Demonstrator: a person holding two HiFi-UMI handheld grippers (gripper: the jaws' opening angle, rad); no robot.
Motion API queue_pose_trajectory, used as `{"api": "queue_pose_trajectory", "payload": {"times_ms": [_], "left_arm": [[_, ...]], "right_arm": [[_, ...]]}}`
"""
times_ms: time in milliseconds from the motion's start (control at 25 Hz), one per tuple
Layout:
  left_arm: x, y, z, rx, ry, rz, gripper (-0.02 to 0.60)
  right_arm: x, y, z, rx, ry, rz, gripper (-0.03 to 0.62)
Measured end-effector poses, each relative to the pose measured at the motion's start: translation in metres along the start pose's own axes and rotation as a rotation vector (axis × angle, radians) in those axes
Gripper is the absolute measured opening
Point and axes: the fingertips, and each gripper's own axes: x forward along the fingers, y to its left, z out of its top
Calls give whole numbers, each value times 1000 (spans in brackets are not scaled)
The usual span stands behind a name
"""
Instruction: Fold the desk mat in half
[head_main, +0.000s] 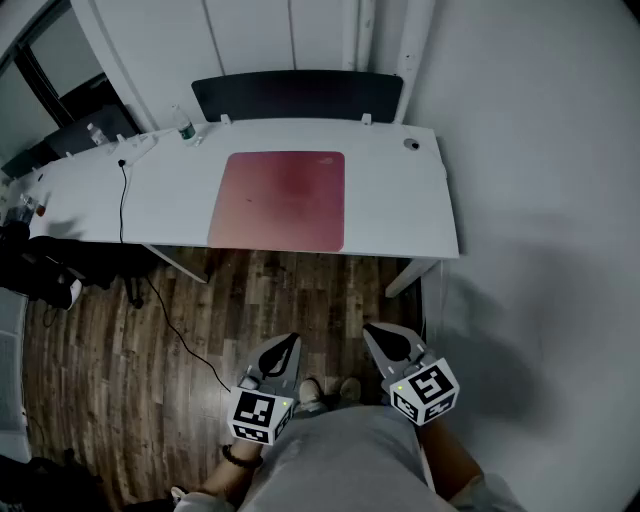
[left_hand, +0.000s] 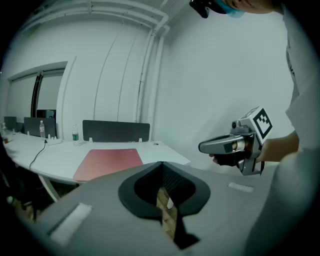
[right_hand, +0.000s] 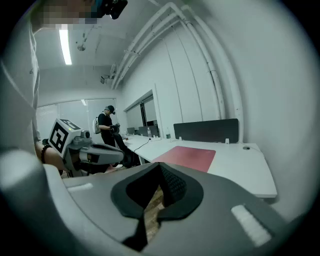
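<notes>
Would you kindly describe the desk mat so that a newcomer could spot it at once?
Find the white desk against the wall, with a dark screen along its back edge. The desk mat lies flat by the front edge, right of a black cable; it is the only red thing there.

We've got a long white desk (head_main: 400, 200) by the far wall, with a dark divider panel (head_main: 298, 96) standing along its far edge. Plain white wall (head_main: 540, 150) on the right, with pipes (right_hand: 200, 55) running up the far right corner. Dark wood-plank floor (head_main: 120, 380) near us. Dark-framed window (left_hand: 22, 97) far left. One ceiling strip light (right_hand: 65, 46) is lit.
</notes>
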Motion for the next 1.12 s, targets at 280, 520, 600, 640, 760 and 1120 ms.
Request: {"api": "queue_pose_trajectory", "payload": {"times_ms": [280,520,600,640,760,1120], "left_arm": [[-2,-7,4,9,-6,4,17],[-4,-8,1,14,-5,7,17],[-5,-7,0,14,-7,6,18],[-6,-6,-2,14,-8,5,18],[-8,-3,1,13,-19,-5,18],[-21,17,-2,28,-23,-48,18]], "right_arm": [[-4,-1,-6,-2,13,9,3],[-3,-1,-2,13,-15,-6,5],[-3,-2,-2,18,-24,-14,6],[-3,-2,-3,21,-24,-19,6],[-1,-1,-4,40,-24,-37,6],[6,8,-2,59,-42,-107,6]]}}
